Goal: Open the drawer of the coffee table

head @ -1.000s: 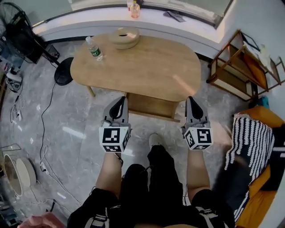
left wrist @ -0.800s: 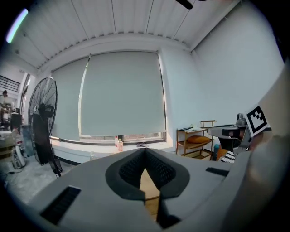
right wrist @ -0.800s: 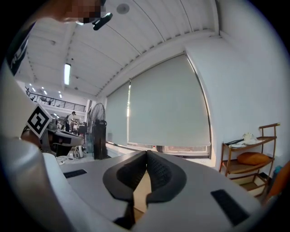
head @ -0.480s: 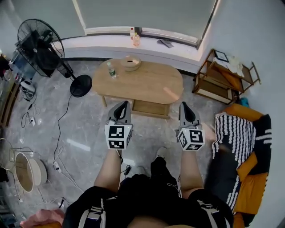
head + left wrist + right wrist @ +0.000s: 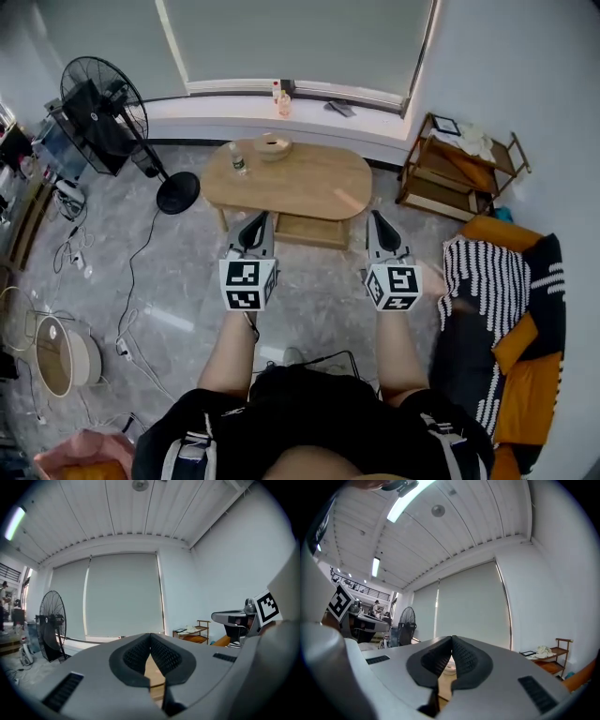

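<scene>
The drawer (image 5: 309, 231) looks pulled out past the bench's (image 5: 314, 178) near edge, so no pull seems needed; left gripper (image 5: 260, 220) and right gripper (image 5: 374, 217) hover clear, jaws clenched empty.

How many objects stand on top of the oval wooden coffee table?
2: a clear plastic bottle near the left end of the table, and a round beige bowl beside it at the far edge. None seems hidden.

A black fan (image 5: 101, 105) stands beside the windowsill (image 5: 211, 106).
</scene>
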`<action>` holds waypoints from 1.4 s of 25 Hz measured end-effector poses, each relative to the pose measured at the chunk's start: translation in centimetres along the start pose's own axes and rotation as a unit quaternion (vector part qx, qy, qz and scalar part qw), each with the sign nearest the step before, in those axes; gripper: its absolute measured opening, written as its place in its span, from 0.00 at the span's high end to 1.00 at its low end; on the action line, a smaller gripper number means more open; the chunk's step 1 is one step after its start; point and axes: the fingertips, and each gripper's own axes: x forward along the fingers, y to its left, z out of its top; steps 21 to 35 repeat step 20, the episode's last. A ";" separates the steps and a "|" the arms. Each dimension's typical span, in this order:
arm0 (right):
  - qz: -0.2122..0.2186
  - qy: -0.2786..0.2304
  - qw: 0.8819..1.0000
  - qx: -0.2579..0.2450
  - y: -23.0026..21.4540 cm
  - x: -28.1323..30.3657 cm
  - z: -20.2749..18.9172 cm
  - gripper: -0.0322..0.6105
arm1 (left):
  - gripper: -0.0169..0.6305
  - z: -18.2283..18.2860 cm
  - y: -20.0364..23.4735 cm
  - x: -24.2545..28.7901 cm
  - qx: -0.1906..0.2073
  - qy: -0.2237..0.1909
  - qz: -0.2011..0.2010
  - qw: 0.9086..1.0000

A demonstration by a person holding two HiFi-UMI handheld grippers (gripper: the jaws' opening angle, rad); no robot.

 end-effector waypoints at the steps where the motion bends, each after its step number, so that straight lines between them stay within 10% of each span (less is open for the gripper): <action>1: 0.002 -0.003 1.000 0.002 -0.3 -0.7 0.4 0.93 | 0.94 0.3 -0.7 -0.5 0.001 -0.004 0.003 1.000; 35: 0.015 -0.026 0.999 -0.014 -1.0 -3.8 3.8 0.93 | 0.94 2.9 -4.1 -3.5 -0.009 -0.020 0.010 1.000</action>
